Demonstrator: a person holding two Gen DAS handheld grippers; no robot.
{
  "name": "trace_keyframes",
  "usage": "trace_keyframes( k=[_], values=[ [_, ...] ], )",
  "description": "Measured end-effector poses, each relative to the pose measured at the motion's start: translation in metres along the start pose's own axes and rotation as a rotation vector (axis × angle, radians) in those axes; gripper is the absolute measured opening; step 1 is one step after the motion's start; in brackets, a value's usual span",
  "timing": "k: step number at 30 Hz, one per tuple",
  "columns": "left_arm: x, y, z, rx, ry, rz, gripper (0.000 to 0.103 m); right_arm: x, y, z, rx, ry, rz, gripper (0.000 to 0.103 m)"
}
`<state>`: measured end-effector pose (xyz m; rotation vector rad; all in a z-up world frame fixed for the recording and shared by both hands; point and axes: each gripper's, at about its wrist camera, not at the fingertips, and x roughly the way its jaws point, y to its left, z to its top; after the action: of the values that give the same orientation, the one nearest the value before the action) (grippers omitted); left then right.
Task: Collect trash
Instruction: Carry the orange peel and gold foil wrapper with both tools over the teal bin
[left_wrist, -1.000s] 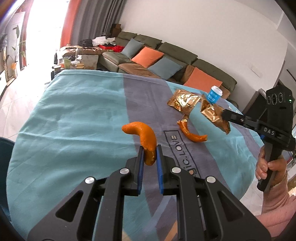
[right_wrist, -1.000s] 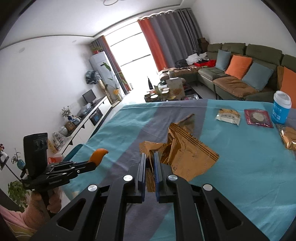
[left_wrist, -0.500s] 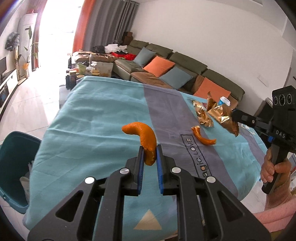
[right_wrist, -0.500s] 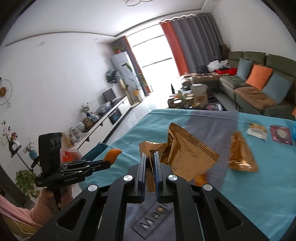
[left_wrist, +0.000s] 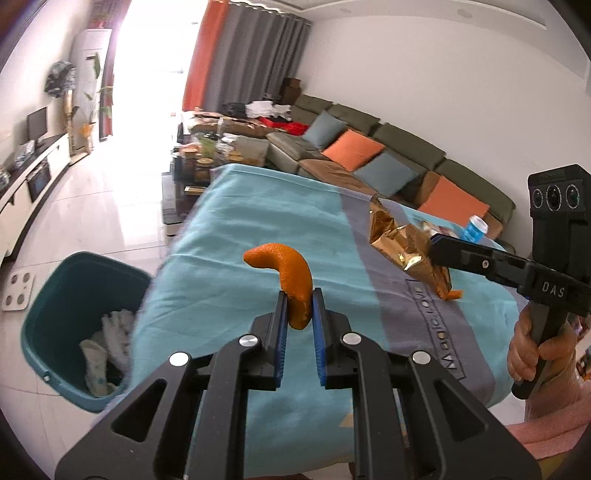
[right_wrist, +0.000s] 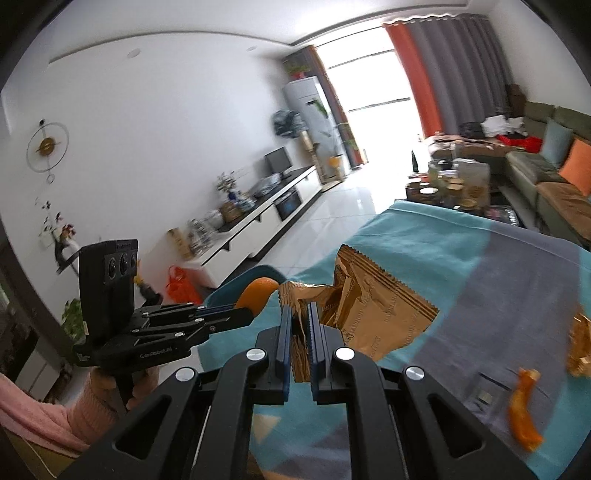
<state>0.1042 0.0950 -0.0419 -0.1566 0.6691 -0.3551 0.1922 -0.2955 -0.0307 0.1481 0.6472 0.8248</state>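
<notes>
Floor beside table: teal bin holds white crumpled trash. Left claw clamps orange peel; right claw clamps gold wrapper.

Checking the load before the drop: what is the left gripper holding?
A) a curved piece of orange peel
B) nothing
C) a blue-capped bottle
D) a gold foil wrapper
A: the left gripper is shut on the curved orange peel; the gold wrapper is in the right gripper.

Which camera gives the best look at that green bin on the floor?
The left wrist view. It shows the bin whole beside the table, open mouth up, with pale crumpled trash inside. In the right wrist view only a sliver of its rim peeks out behind the orange peel held in the left gripper.
</notes>
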Motion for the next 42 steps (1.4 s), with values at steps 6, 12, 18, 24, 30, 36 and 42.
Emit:
trace_keyframes(
  k=[6,12,18,24,30,36,42],
  values=[
    [-0.020,0.029,-0.002,-0.042,-0.024,0.071,0.013,0.033,0.020,0.008,-0.039,0.038,0.076,0.007],
    [-0.035,0.056,-0.002,-0.083,-0.044,0.130,0.013,0.066,0.038,0.016,-0.062,0.074,0.133,0.007],
    [-0.046,0.084,-0.004,-0.136,-0.052,0.183,0.013,0.097,0.052,0.025,-0.081,0.110,0.181,0.007],
    [-0.053,0.103,-0.007,-0.170,-0.055,0.230,0.013,0.125,0.067,0.033,-0.094,0.146,0.227,0.007],
    [-0.054,0.121,-0.011,-0.203,-0.046,0.261,0.013,0.149,0.085,0.039,-0.117,0.179,0.271,0.007],
    [-0.054,0.132,-0.013,-0.226,-0.042,0.287,0.013,0.167,0.100,0.040,-0.136,0.207,0.297,0.007],
    [-0.048,0.143,-0.016,-0.241,-0.035,0.315,0.013,0.188,0.108,0.042,-0.131,0.239,0.314,0.007]
  ],
)
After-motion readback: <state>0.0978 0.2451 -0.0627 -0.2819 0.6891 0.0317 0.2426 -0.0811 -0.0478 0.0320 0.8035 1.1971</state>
